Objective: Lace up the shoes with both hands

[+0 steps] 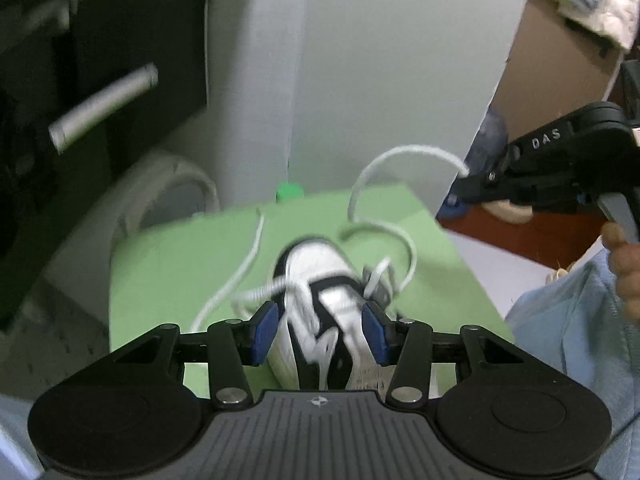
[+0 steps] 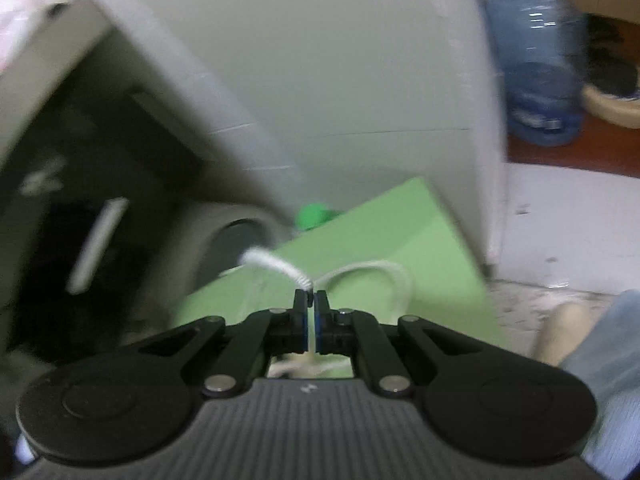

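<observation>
Two views split what I can see. Only my left camera shows the green table [image 1: 168, 264] carrying the shoe [image 1: 320, 312], which sits between my left gripper [image 1: 322, 330] and its half-open blue pads [image 1: 266, 330], gripped at the sides. Only my right camera shows my right gripper [image 2: 311, 300] pinched shut on the white lace [image 2: 280, 266], whose end pokes out beyond the fingertips.

Motion blurs the shoe [image 1: 320, 300], its heel hidden behind the left gripper [image 1: 320, 332]
</observation>
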Motion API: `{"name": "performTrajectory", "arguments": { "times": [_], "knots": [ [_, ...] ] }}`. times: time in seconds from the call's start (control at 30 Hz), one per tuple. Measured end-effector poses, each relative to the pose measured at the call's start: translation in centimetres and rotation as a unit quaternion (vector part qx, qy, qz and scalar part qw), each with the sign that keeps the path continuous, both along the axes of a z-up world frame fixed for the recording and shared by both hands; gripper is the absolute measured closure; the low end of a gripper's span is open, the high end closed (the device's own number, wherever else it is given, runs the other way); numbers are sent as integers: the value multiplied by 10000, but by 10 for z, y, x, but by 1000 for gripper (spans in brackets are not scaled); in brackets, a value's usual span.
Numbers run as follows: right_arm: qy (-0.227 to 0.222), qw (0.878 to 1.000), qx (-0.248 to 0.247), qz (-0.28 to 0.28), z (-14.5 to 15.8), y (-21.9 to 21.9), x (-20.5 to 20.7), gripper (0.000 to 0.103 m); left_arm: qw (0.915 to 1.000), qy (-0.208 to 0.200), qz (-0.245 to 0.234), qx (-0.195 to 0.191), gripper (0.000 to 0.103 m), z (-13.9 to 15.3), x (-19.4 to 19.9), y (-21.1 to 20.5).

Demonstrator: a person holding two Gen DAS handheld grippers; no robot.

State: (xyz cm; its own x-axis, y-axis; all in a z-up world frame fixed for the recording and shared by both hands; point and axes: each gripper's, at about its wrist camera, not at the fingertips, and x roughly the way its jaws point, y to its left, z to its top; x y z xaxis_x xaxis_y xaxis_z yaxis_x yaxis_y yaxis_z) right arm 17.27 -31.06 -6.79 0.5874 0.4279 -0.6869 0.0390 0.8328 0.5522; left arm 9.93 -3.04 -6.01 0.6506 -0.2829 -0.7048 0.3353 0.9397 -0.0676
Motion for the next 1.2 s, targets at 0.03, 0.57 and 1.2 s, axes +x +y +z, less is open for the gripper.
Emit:
{"name": "performTrajectory", "arguments": {
  "times": [0.03,0.57,1.2],
  "knots": [
    [-8,9999,46,156,7,4,-5,100,9997,-206,-76,90,56,5,-4,-3],
    [-544,9391,-2483,2312,83,75,-81,100,9350,-2344,-1713,2038,56,8,-61,-68],
    [-1398,9124,-2892,2538,112,97,-90,74,9906,-57,-260,-1341,98,26,21,5]
  ]
}}
